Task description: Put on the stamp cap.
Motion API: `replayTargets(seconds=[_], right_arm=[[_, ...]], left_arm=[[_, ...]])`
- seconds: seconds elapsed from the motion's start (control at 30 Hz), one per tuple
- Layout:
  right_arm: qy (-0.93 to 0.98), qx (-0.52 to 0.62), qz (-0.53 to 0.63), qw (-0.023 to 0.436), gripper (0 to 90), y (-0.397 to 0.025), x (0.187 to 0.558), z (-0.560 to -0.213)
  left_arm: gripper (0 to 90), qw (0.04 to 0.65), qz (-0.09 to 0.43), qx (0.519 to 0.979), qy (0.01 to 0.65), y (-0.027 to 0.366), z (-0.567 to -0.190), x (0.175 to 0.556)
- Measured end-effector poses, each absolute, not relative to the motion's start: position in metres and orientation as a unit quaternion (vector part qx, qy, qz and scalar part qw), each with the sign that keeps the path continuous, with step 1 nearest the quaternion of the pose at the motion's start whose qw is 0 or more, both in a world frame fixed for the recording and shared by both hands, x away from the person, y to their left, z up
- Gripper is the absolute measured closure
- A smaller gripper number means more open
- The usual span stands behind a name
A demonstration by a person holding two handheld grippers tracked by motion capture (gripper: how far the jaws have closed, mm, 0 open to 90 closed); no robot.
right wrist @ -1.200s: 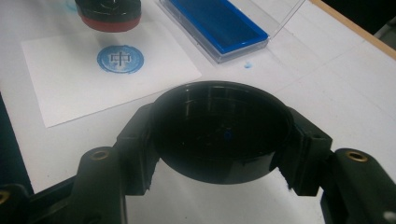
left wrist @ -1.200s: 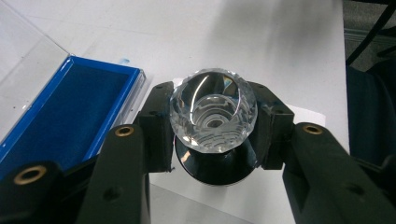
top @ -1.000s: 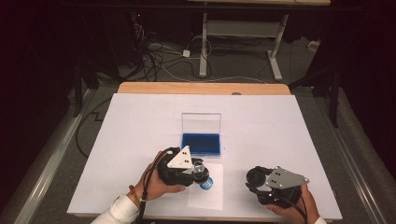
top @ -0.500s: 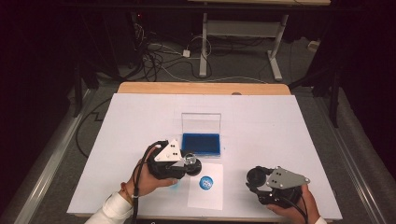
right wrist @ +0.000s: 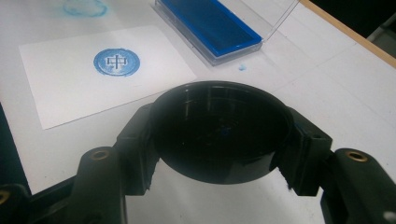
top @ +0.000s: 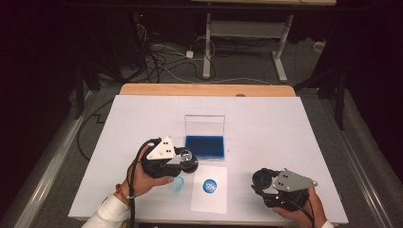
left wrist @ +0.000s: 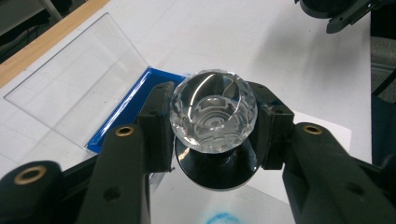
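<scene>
My left gripper (top: 187,162) (left wrist: 213,133) is shut on a stamp (top: 186,158) (left wrist: 213,116) with a clear faceted knob and a black round base. It hovers left of the white paper (top: 209,197), just in front of the open blue ink pad (top: 204,146) (left wrist: 122,116). A round blue print (top: 209,186) (right wrist: 116,61) marks the paper (right wrist: 65,84). Near the front right edge, my right gripper (top: 260,180) (right wrist: 219,140) is shut on a black round cap (top: 260,177) (right wrist: 219,130), open side up.
The ink pad's clear lid (top: 205,124) (left wrist: 70,88) stands raised behind it. A pale blue smudge (top: 177,184) (right wrist: 85,7) stains the white table (top: 285,123) left of the paper. A wooden strip (top: 204,90) runs along the far edge.
My left gripper has carried the stamp left, off the paper's upper left corner. The right gripper has stayed put with the cap.
</scene>
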State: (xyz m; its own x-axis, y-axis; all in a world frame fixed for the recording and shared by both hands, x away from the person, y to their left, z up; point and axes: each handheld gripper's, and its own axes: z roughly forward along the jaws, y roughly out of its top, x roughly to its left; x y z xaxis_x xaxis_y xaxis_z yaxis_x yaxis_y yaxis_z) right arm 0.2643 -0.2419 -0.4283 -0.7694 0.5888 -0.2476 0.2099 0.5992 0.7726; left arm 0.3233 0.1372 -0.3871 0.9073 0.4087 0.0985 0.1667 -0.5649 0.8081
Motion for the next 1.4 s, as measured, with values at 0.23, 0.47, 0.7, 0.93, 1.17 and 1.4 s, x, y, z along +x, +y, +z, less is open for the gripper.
replayTargets(seconds=[0.23,0.47,0.7,0.93,1.17,1.4], right_arm=[[0.859,0.235,0.382,0.245,38.6,-0.241,0.268,-0.429],[0.861,0.237,0.38,0.24,38.7,-0.24,0.273,-0.43],[0.864,0.231,0.381,0.235,38.7,-0.235,0.278,-0.43],[0.866,0.224,0.383,0.231,38.7,-0.229,0.283,-0.43],[0.868,0.216,0.388,0.223,38.6,-0.219,0.291,-0.43],[0.871,0.204,0.39,0.221,38.7,-0.206,0.297,-0.429]], left_arm=[[54.7,0.442,0.142,0.868,0.173,0.146,-0.385,0.325],[54.6,0.445,0.144,0.865,0.182,0.154,-0.386,0.326],[54.6,0.444,0.147,0.864,0.184,0.159,-0.385,0.322],[54.6,0.45,0.149,0.859,0.192,0.164,-0.384,0.318],[54.6,0.456,0.151,0.856,0.193,0.167,-0.382,0.313],[54.6,0.458,0.152,0.855,0.19,0.167,-0.38,0.309]])
